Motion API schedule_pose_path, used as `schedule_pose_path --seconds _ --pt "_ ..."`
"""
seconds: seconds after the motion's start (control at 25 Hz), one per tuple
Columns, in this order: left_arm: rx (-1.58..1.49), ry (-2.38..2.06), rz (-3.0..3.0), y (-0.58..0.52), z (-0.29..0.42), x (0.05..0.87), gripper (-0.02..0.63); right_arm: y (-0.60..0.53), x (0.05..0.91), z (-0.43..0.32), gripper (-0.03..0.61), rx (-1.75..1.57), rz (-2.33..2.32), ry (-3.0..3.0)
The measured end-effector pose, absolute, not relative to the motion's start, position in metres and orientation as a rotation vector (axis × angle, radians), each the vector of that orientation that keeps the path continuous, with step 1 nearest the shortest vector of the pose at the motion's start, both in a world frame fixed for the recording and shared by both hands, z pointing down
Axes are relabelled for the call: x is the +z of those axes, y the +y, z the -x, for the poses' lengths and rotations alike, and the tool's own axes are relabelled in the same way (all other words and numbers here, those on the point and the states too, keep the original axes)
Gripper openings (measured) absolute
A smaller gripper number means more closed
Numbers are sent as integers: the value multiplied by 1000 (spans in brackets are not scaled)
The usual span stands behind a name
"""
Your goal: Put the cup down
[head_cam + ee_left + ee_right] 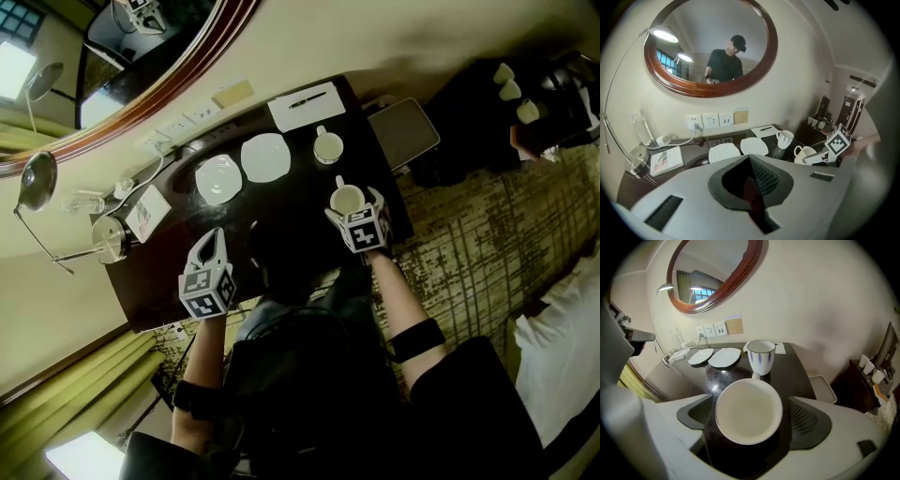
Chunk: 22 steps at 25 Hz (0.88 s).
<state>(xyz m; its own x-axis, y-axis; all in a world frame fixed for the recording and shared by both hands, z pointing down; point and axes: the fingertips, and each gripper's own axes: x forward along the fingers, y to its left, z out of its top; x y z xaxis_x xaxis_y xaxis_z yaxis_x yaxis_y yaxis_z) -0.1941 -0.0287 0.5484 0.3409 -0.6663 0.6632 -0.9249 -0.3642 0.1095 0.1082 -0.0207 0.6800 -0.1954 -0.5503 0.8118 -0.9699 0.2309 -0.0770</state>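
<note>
While the right hand-held gripper (354,208) holds its jaws spread wide, the white cup (749,411) stands on the dark bench (300,234) between them, clear of both pads. Just beyond the cup stands a second cup (761,356) with blue marks, and farther beyond, to the left, lie two white saucers (724,356). Left of the cup, the left hand-held gripper (212,246) hangs with jaws together, empty. The cup's handle is mostly hidden behind its rim.
</note>
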Motion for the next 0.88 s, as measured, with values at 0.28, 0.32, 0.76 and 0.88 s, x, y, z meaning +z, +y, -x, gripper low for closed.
schedule_pose_path --seconds 0.28,0.32,0.76,0.88 --pt "722 -1393 -2133 -25 194 546 0 -20 688 -102 445 821 -1347 -1840" --pt "720 -1395 -2133 -25 195 546 0 -19 688 -102 433 820 -1344 -1839" --pt "687 -1451 -2096 -18 223 548 0 -21 684 -93 430 782 -1353 -1834" --pt "667 -1467 -2084 -16 233 552 0 -22 674 -76 430 765 -1328 -1861"
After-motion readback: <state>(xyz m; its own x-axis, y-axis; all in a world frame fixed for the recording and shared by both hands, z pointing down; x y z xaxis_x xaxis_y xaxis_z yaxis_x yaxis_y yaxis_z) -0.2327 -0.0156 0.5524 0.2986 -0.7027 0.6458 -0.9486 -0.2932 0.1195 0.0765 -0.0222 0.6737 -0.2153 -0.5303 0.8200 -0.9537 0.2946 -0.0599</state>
